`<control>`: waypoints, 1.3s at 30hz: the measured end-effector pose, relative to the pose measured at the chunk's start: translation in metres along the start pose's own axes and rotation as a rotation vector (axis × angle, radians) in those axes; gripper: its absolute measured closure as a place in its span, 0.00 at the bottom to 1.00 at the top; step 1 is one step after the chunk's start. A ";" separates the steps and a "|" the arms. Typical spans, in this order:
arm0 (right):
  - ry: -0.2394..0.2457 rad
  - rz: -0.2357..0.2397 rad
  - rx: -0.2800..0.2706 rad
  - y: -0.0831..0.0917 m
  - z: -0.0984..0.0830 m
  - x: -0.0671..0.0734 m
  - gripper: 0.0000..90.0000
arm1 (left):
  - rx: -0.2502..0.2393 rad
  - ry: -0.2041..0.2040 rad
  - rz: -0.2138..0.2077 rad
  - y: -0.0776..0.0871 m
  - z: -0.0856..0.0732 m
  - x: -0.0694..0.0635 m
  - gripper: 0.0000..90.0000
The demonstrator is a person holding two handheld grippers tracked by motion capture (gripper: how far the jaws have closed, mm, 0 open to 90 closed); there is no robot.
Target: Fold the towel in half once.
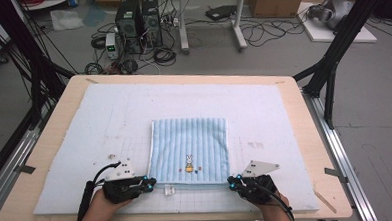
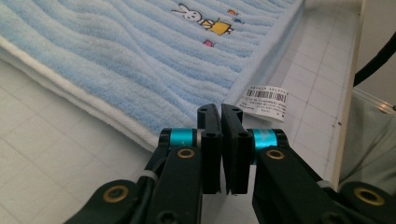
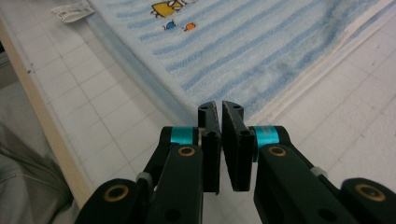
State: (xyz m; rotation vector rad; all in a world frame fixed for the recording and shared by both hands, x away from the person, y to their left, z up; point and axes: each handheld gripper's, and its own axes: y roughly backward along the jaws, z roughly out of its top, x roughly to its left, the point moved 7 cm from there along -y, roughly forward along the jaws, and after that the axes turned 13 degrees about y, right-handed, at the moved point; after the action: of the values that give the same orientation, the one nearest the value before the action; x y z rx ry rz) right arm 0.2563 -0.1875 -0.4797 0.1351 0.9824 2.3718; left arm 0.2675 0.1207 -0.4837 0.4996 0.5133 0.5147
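towel [image 1: 189, 150]: laid flat mid-surface on the gridded mat [image 1: 85, 145], near edge between both grippers
left gripper [image 2: 220, 114]: jaws clenched, empty, at near-left corner
right gripper [image 3: 220, 112]: jaws clenched, empty, at near-right corner
risk: corners missed unless jaws are opened; only top layer pinched, or label [image 2: 262, 99] caught

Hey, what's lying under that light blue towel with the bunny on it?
The towel lies folded on a pale gridded mat that covers the wooden table. A white barcode label sticks out at its near edge. Whatever is between the layers or beneath them is covered.
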 end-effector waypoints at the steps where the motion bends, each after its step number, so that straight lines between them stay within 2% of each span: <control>1: 0.004 0.002 0.005 -0.001 0.000 0.001 0.95 | -0.008 0.014 0.000 0.000 0.001 0.000 0.89; 2: 0.004 0.005 0.006 -0.001 0.000 0.001 0.92 | -0.021 0.027 0.007 0.001 0.002 0.002 0.80; 4: -0.026 -0.004 0.002 0.000 0.000 -0.002 0.77 | -0.069 0.058 0.038 0.005 0.009 0.007 0.60; 5: -0.039 -0.016 -0.014 0.002 0.002 -0.005 0.74 | -0.099 0.063 0.049 0.007 0.014 0.010 0.57; 8: -0.073 -0.041 -0.070 0.004 0.011 -0.012 0.69 | -0.173 0.104 0.068 0.014 0.029 0.021 0.57; 10: -0.072 -0.033 -0.093 0.000 0.019 -0.013 0.70 | -0.203 0.108 0.075 0.015 0.037 0.026 0.58; 12: -0.038 -0.027 -0.088 -0.010 0.026 -0.011 0.73 | -0.212 0.106 0.088 0.012 0.045 0.032 0.63; 16: -0.027 -0.005 -0.054 -0.033 0.032 -0.014 0.79 | -0.211 0.125 0.097 -0.002 0.055 0.044 0.68; 19: -0.015 0.046 -0.033 -0.044 0.032 -0.009 0.82 | -0.210 0.153 0.097 -0.013 0.059 0.051 0.68; 21: 0.034 0.127 -0.025 -0.050 0.030 0.000 0.82 | -0.215 0.160 0.111 -0.016 0.062 0.056 0.68; 22: 0.059 0.129 -0.035 -0.050 0.028 0.002 0.83 | -0.220 0.164 0.118 -0.017 0.063 0.059 0.68; 23: 0.058 0.152 -0.033 -0.048 0.027 0.002 0.84 | -0.228 0.171 0.127 -0.017 0.064 0.061 0.68; 24: 0.076 0.169 -0.036 -0.046 0.026 0.003 0.85 | -0.237 0.173 0.132 -0.017 0.066 0.063 0.68; 27: 0.116 0.186 -0.030 -0.040 0.021 0.006 0.86 | -0.233 0.174 0.132 -0.016 0.065 0.063 0.67; 29: 0.141 0.188 -0.026 -0.038 0.020 0.007 0.85 | -0.221 0.179 0.101 -0.017 0.064 0.059 0.66; 31: 0.141 0.189 -0.032 -0.038 0.022 0.006 0.77 | -0.187 0.179 0.042 -0.019 0.061 0.051 0.67; 33: 0.094 0.192 -0.070 -0.034 0.024 0.003 0.72 | -0.150 0.165 0.004 -0.021 0.056 0.042 0.73; 35: 0.054 0.155 -0.114 -0.029 0.027 -0.004 0.73 | -0.130 0.150 0.003 -0.022 0.052 0.038 0.76; 36: 0.055 0.124 -0.112 -0.027 0.027 -0.008 0.74 | -0.120 0.148 0.007 -0.022 0.049 0.038 0.77; 38: 0.027 0.070 -0.084 -0.028 0.023 -0.017 0.76 | -0.090 0.148 0.020 -0.026 0.042 0.040 0.77; 39: 0.015 0.055 -0.065 -0.029 0.020 -0.019 0.76 | -0.074 0.153 0.041 -0.028 0.039 0.042 0.78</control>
State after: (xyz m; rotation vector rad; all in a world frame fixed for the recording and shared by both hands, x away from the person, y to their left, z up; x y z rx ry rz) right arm 0.2917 -0.1692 -0.4826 0.1203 0.9181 2.4552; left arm 0.3302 0.1111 -0.4835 0.4027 0.6287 0.6117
